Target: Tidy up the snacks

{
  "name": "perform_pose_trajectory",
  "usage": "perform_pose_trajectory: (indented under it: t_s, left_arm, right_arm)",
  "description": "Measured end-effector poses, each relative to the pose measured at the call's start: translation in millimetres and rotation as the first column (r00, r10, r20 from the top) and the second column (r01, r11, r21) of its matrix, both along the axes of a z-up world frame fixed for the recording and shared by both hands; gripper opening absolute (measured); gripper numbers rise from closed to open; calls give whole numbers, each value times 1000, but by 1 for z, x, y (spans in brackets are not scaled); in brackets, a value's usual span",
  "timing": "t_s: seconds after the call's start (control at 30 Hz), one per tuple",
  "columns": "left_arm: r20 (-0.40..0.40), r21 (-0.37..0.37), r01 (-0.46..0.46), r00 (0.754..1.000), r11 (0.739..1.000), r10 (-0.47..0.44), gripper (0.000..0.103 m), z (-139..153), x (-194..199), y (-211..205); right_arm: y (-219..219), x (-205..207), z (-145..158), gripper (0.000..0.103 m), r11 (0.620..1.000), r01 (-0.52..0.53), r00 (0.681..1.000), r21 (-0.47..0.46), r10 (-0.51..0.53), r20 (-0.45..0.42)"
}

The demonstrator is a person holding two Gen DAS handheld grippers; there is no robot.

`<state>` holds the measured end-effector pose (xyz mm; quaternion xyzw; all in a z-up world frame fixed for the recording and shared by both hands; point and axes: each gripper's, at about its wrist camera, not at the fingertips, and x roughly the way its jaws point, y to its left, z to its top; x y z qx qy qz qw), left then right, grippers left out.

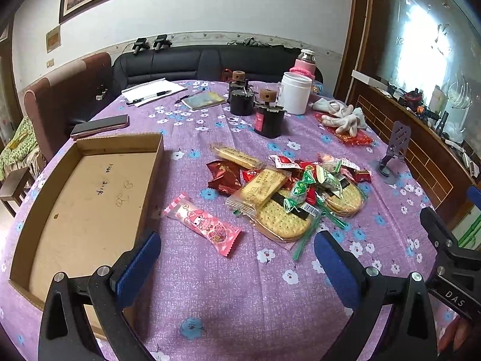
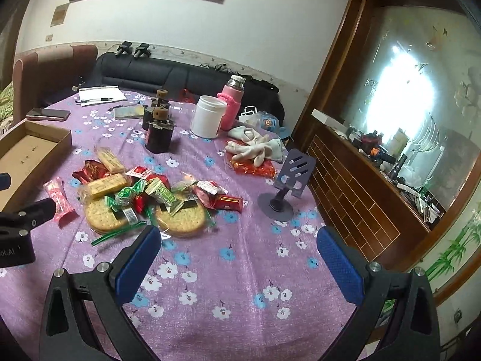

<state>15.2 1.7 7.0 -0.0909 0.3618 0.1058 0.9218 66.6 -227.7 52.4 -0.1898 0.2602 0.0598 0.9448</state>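
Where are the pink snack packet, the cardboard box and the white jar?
pink snack packet [image 1: 202, 224], left wrist view, wrapper's middle.
cardboard box [image 1: 150, 177], left wrist view, right wall.
white jar [image 2: 208, 120], right wrist view, side.

The box [image 2: 33, 147] runs off the right wrist view's edge at 9 o'clock. Candies [image 1: 312, 180] cover parts of both crackers [image 1: 282, 225]. The box's scribble [image 1: 105, 177] is illegible. Mirror-shelf clutter [image 1: 421, 105] at 3 o'clock is too small to identify.
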Motion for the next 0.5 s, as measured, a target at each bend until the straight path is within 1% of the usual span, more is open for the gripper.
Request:
perform_pose_trajectory:
  t_s: [0.5]
  left_arm:
    - [-2, 4, 5, 1000, 1000, -5, 102, 3, -3, -8]
  right_arm:
    - [-7, -3, 4, 103, 1000, 5, 1000, 30, -4, -5]
